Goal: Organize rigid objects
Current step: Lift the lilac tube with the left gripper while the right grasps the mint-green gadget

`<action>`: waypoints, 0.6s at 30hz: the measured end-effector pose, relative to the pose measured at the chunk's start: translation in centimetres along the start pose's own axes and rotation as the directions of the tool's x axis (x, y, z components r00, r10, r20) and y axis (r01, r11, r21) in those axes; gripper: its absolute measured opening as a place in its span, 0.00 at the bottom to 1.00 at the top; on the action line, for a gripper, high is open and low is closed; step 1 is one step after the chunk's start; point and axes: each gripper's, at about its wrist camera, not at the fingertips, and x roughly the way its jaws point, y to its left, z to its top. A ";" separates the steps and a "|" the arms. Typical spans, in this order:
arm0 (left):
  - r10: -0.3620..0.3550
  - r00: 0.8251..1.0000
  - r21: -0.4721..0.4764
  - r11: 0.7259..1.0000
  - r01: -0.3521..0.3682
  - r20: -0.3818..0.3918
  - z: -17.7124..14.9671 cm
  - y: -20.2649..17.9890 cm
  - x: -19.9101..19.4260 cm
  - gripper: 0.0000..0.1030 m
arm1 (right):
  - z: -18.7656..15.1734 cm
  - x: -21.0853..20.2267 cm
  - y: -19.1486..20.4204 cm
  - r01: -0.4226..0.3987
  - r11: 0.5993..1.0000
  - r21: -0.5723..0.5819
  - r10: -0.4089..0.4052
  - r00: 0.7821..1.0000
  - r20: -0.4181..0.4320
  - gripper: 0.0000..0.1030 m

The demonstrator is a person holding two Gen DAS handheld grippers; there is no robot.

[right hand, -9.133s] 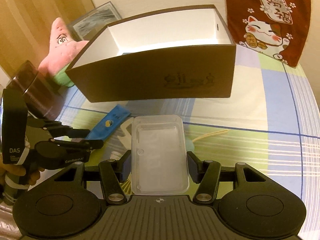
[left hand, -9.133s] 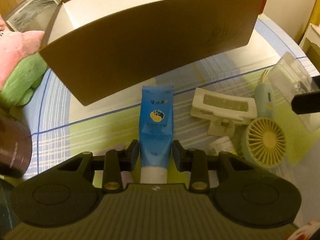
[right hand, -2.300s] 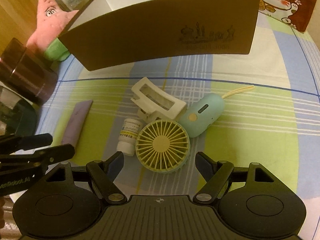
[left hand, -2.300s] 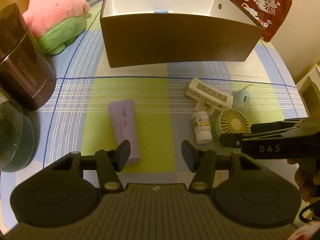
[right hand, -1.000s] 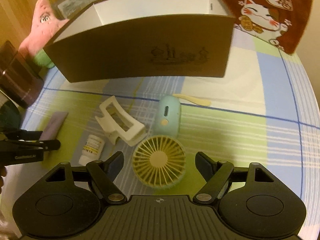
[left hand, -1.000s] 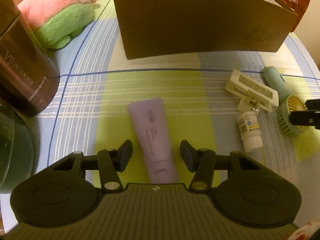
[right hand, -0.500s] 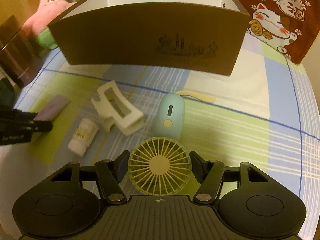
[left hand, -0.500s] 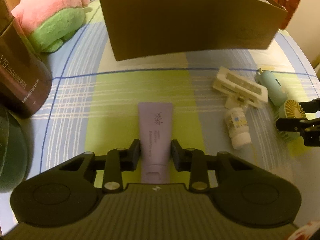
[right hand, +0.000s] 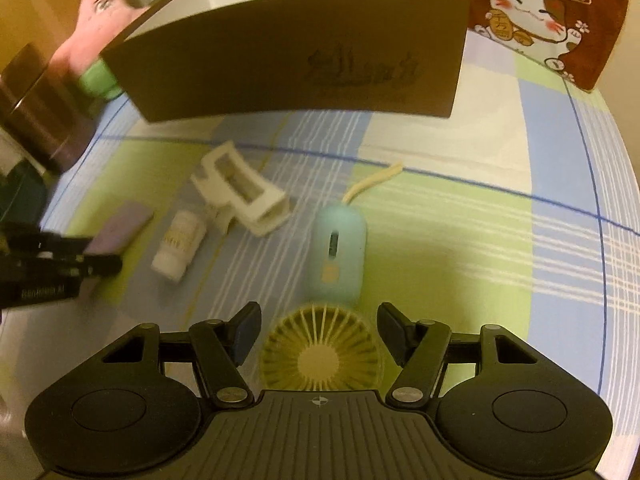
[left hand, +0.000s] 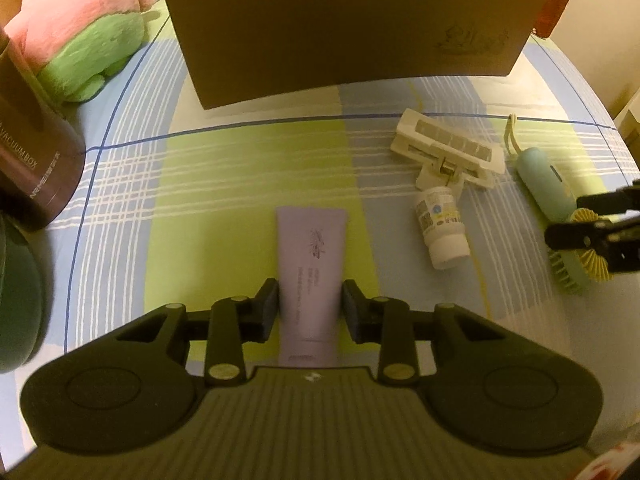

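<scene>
A lilac tube (left hand: 310,248) lies on the checked cloth, its cap end towards me. My left gripper (left hand: 310,308) holds it between its pads, and the jaws are opening slightly. In the right wrist view my right gripper (right hand: 318,320) is shut on the round yellow-green head of a small fan (right hand: 320,356), whose mint handle points away. Behind both stands the brown box (left hand: 340,28) with a white inside. A white hair clip (left hand: 448,150) and a small white bottle (left hand: 440,224) lie between the two grippers.
A pink and green plush (left hand: 76,36) and a dark canister (left hand: 32,152) stand at the left. A red cat cloth (right hand: 536,12) hangs at the back right. A dark green object (left hand: 16,300) sits at the near left edge.
The left jaws came together on the lilac tube. The right jaws narrowed onto the fan head, which now sits closer between the fingers.
</scene>
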 end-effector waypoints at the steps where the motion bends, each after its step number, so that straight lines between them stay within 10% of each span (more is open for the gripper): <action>1: 0.000 1.000 0.004 1.000 0.000 0.002 0.0 0.0 0.1 0.31 | 0.3 0.2 0.0 0.001 1.000 0.001 -0.001 1.000 0.001 0.62; 10: 0.004 1.000 0.011 1.000 -0.004 0.011 0.3 -0.4 0.6 0.30 | 0.3 0.9 0.2 0.043 0.999 -0.013 -0.043 0.999 0.004 0.32; 18: 0.002 1.000 0.004 1.000 -0.002 0.016 0.0 -0.4 0.3 0.29 | -0.8 -0.1 -0.5 -0.006 1.000 0.029 0.005 0.999 0.036 0.32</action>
